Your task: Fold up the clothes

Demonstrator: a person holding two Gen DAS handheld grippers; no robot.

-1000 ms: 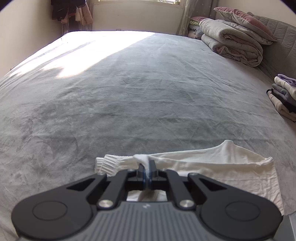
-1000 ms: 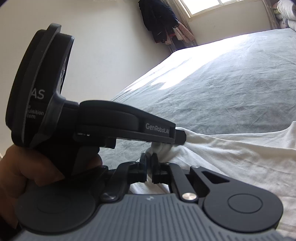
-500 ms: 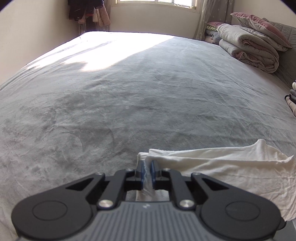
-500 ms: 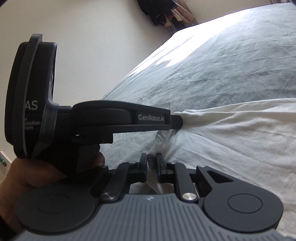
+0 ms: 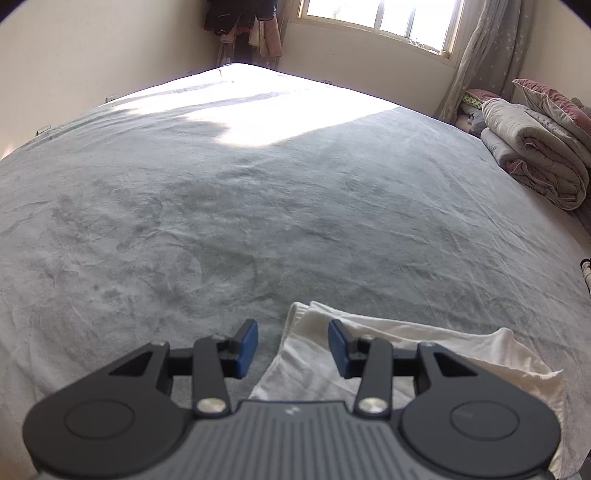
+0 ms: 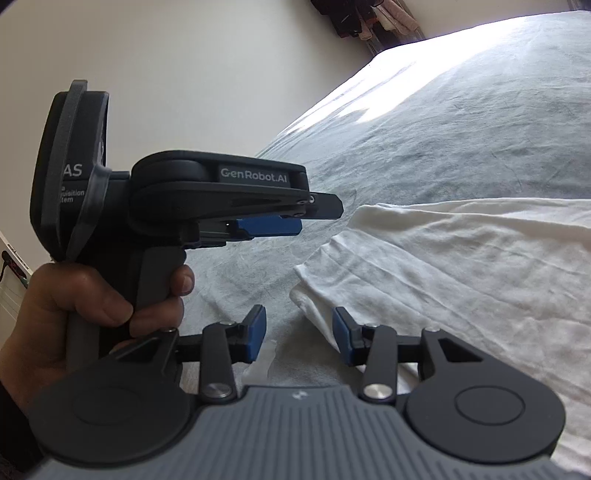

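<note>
A white garment (image 5: 388, 354) lies folded on the grey bed cover (image 5: 258, 221), its folded left edge just ahead of my fingers. My left gripper (image 5: 293, 347) is open and empty, raised above that edge. In the right wrist view the garment (image 6: 461, 266) spreads to the right. My right gripper (image 6: 298, 334) is open and empty, just above the garment's near left corner. The left gripper also shows there (image 6: 280, 218), held by a hand, to the left of the garment.
Folded quilts and pillows (image 5: 539, 147) are stacked at the bed's far right. A window (image 5: 380, 22) and hanging clothes (image 5: 243, 26) are at the far wall. A wall (image 6: 184, 74) runs along the bed's left side.
Both grippers were shut on the garment's left edge and have opened and let it go. The garment now lies flat, and both grippers have lifted and tilted up.
</note>
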